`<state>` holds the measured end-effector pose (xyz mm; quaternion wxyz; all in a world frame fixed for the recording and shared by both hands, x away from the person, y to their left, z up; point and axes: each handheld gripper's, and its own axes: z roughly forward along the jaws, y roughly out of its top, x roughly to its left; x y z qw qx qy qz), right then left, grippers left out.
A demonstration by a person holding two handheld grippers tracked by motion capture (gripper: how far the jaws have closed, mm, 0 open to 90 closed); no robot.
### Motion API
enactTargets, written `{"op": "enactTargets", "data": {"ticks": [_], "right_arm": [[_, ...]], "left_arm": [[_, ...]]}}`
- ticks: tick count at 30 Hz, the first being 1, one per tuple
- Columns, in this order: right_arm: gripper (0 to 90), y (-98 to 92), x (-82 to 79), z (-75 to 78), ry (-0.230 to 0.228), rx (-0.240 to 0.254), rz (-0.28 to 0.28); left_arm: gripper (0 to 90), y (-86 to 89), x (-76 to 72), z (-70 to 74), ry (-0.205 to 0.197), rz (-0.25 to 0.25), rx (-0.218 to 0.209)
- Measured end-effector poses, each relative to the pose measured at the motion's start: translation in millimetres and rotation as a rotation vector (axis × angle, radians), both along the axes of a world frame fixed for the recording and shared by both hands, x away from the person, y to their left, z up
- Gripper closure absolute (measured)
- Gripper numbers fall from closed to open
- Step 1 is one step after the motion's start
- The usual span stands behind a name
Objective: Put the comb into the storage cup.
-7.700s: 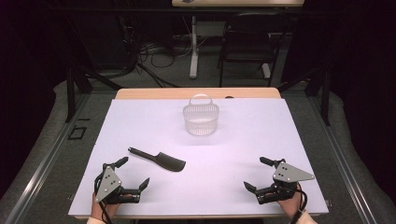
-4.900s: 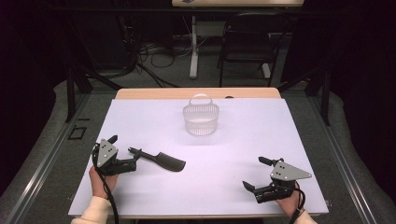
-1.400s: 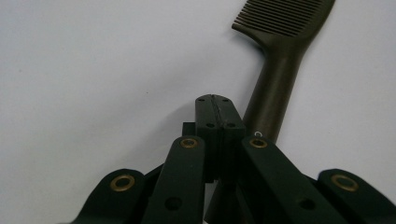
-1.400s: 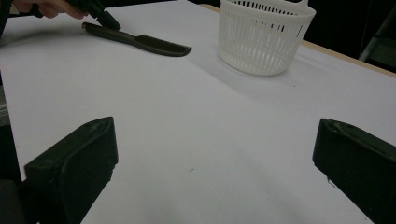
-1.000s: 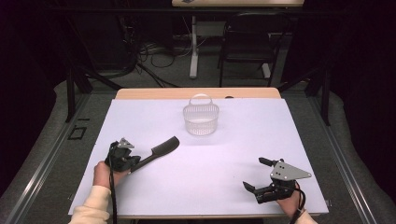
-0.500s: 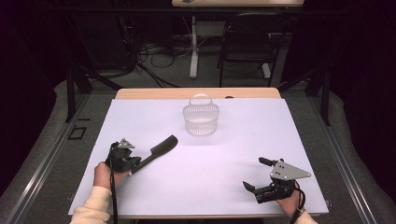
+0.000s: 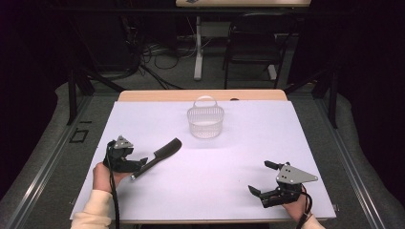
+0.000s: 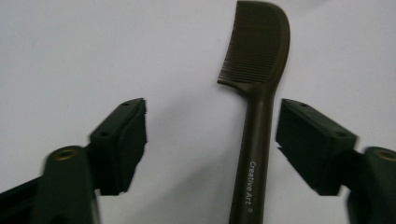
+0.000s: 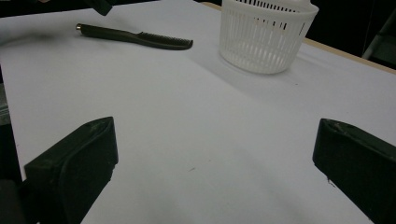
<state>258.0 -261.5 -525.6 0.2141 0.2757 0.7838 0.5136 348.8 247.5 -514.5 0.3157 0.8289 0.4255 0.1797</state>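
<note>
The left gripper [image 8: 210, 144] has just been opening and now stands wide, its pads clear of the comb [image 7: 157, 156], whose handle lies between the jaws on the white table [image 7: 143, 119], near-left of the basket [image 7: 206, 121]. Because the handle sits closer to one pad, a re-closure may skew or flick the flat comb, and dragging it could snag the teeth. The right gripper [image 7: 273, 183], open and empty, rests near-right of the basket; nothing lies between comb and basket.

A cream sleeve [image 7: 93, 212], black grippers with blocky fingers [image 8: 122, 140], grey three-cornered plates, trailing black cables
</note>
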Motion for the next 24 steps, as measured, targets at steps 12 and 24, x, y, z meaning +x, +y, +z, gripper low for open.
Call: {"op": "enactTargets", "data": {"ticks": [12, 24], "right_arm": [[0.0, 1.4, 0.0, -0.1, 0.002, 0.003, 0.01], [0.0, 1.2, 2.1, -1.5, 0.02, 0.002, 0.011]], "left_arm": [[0.0, -11.2, -2.5, 7.4, -0.043, -0.048, 0.094], [0.2, -29.7, -4.1, 15.9, -0.04, -0.09, 0.155]]}}
